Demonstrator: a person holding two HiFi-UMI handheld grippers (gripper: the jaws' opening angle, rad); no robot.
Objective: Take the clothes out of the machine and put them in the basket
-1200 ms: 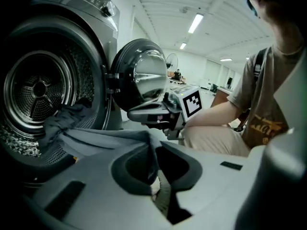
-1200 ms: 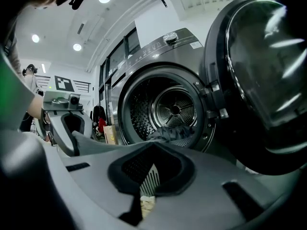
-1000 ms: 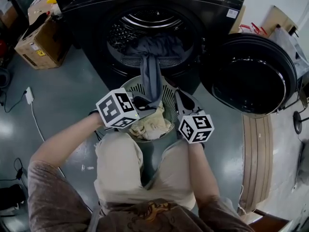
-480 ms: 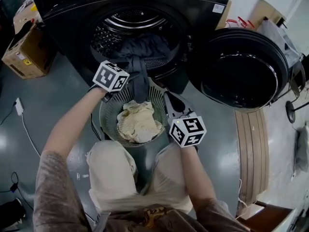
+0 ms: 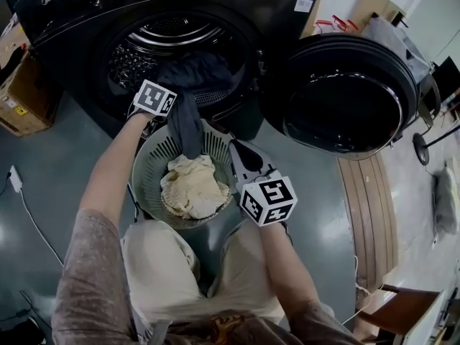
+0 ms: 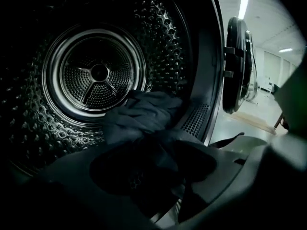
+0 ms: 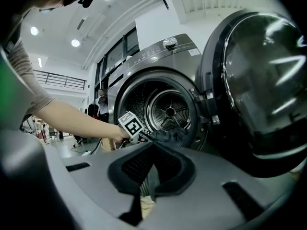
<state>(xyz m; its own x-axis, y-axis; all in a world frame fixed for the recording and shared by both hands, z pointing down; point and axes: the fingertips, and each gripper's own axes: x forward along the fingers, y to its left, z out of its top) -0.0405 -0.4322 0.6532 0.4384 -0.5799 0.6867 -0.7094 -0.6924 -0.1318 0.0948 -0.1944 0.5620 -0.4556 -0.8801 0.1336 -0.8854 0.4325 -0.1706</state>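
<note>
The black machine (image 5: 72, 20) stands with its door (image 5: 341, 95) swung open. A dark garment (image 5: 188, 121) spills from the drum (image 6: 98, 73) over the lip and hangs into the round grey basket (image 5: 144, 185), which holds a cream cloth (image 5: 190, 185). My left gripper (image 5: 172, 108) is at the drum mouth, its jaws opening; the dark garment (image 6: 144, 116) lies just ahead of them, and they do not press on it. My right gripper (image 5: 241, 153) is closed on the basket's right rim, a grey strip of the rim between its pads (image 7: 151, 176).
A cardboard box (image 5: 14, 99) sits left of the machine and a cable (image 5: 29, 214) runs over the floor. A pale wooden board (image 5: 359, 214) lies on the right under the door. A person (image 7: 102, 104) stands far behind.
My left gripper went from above the basket, beside the hanging dark cloth, up to the drum mouth. My right gripper stayed at the basket rim.
</note>
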